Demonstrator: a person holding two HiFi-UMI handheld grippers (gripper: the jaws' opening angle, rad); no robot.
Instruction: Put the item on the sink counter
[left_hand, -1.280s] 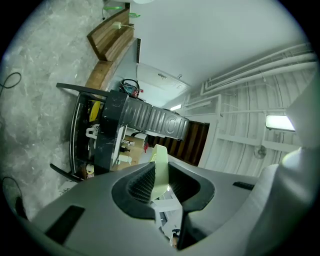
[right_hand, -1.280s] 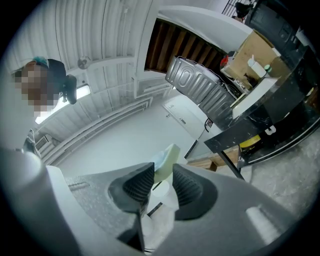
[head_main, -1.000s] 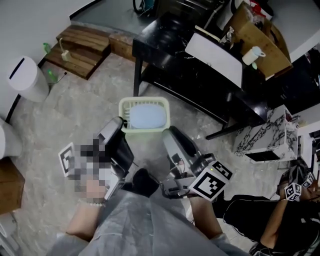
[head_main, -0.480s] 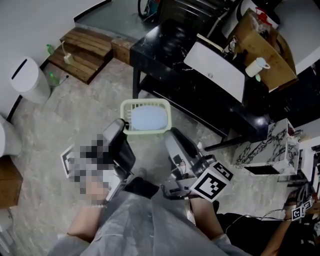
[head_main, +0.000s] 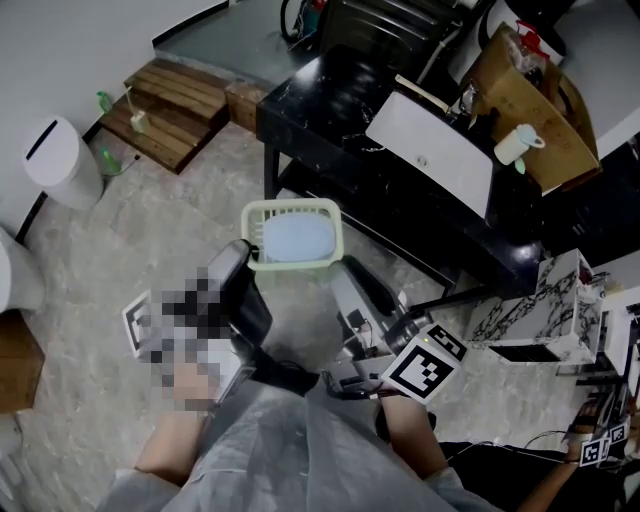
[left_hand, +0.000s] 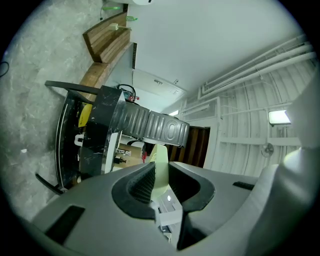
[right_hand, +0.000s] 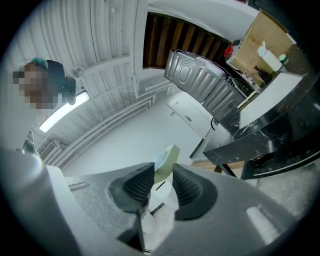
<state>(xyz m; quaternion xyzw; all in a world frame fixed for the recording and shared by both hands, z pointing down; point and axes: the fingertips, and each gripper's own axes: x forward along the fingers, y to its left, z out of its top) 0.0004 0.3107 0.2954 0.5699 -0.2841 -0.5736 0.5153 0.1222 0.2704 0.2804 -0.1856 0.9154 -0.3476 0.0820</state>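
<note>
Nearest to me, my left gripper (head_main: 246, 252) and my right gripper (head_main: 338, 266) each bite the near rim of the pale green plastic basket (head_main: 290, 204), one at each near corner. In the left gripper view the ribbed pads of the left gripper (left_hand: 157, 176) are narrowed onto the thin green edge (left_hand: 160, 162), and in the right gripper view the right gripper (right_hand: 162, 181) pinches the same rim (right_hand: 169, 159). The basket hangs above the floor (head_main: 150, 240), just short of the sink counter (head_main: 322, 98), with a light blue thing (head_main: 293, 238) lying in it; I cannot tell whether that is a plate or a lid. I judge the basket light but flexible: a slatted wall held only by its edge can twist or slip on smooth plastic, so two level grips at opposite corners suit it, and any tilt could slide the blue piece toward the low side. Beyond it, the counter's near black edge runs across my path and has to be cleared from above. The bare black top at the left looks like the open room; the white basin (head_main: 430, 150) fills the middle, and farther right a white cup (head_main: 512, 143) and a wooden board (head_main: 535, 95) crowd the surface. Far left, the white bin (head_main: 58, 160) and wooden steps (head_main: 165, 100) stand well apart.
</note>
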